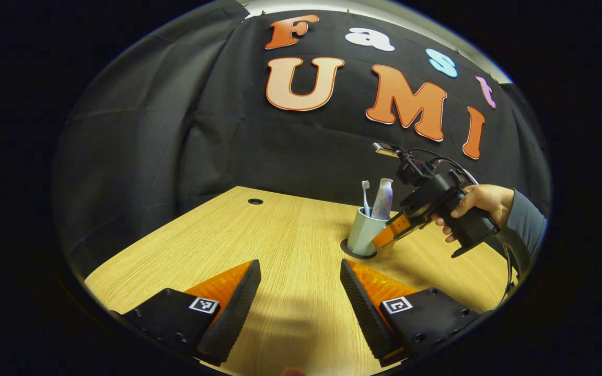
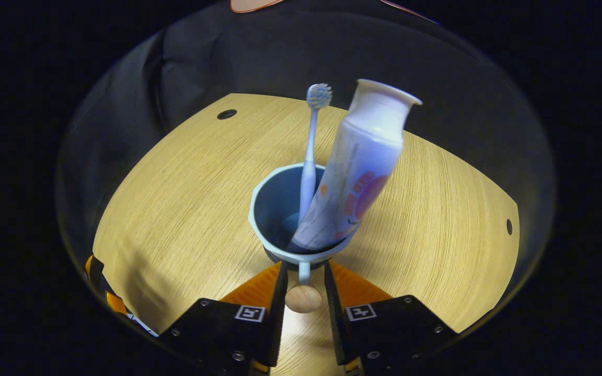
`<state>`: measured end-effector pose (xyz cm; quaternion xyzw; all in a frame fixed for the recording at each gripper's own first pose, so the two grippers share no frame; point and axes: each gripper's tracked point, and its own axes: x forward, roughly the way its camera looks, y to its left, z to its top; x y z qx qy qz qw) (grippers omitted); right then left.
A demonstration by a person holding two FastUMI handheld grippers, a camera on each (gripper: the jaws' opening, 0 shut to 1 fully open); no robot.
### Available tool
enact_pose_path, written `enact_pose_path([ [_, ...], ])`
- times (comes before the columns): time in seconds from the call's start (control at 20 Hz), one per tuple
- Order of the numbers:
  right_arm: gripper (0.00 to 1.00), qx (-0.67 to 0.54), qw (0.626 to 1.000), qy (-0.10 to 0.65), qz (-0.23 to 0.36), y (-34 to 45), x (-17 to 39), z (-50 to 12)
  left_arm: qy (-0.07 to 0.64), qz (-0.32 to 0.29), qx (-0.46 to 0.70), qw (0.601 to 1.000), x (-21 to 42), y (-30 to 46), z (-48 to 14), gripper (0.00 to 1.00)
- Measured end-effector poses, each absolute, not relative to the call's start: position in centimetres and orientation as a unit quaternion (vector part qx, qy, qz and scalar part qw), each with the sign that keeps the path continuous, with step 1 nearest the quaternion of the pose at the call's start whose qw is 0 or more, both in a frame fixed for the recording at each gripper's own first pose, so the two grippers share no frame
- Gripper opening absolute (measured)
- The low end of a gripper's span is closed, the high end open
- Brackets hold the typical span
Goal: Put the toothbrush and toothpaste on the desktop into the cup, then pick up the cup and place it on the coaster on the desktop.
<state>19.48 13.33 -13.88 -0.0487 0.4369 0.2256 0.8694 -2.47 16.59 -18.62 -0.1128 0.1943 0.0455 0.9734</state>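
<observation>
In the left gripper view, your left gripper (image 1: 300, 292) hangs with jaws wide apart over the desk (image 1: 280, 235); the cup (image 1: 365, 231) stands on the coaster (image 1: 347, 249), with your right gripper (image 1: 384, 237) at its side. In the right gripper view, toothbrush (image 2: 310, 156) and toothpaste (image 2: 353, 177) lean inside the cup, whose handle (image 2: 303, 292) lies between nearly closed jaws; whether they press it, I cannot tell.

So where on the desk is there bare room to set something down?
Bare wood runs from the left tool back to the cable hole. It is crowded where the cup, toothbrush and toothpaste sit on the coaster, with the right tool at the handle.
</observation>
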Motion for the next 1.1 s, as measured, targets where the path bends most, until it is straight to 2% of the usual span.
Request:
enact_pose_path([
  [0.05, 0.44, -0.041, 0.870, 0.435, 0.228, 13.3, 19.7, -13.9, 0.194, 0.045, -0.112, 0.973, -2.5, 16.4, -18.5, 0.98],
  [0.3, 0.69, -0.046, 0.881, 0.412, 0.227, 12.6, 19.8, -14.0, 0.189, 0.043, -0.102, 0.976, -2.3, 15.4, -17.6, 0.98],
  [0.6, 0.76, -0.008, 0.907, 0.348, 0.239, 13.0, 21.2, -13.2, 0.184, 0.041, -0.085, 0.978, -1.8, 13.6, -16.7, 0.98],
  [0.9, 0.85, -0.003, 0.945, 0.252, 0.210, 11.0, 22.6, -11.2, 0.146, 0.023, -0.059, 0.987, -0.3, 10.1, -13.0, 0.98],
  [1.1, 0.85, 0.005, 0.966, 0.187, 0.181, 8.7, 22.8, -8.9, 0.104, 0.002, -0.052, 0.993, 1.0, 7.0, -10.2, 0.98],
])
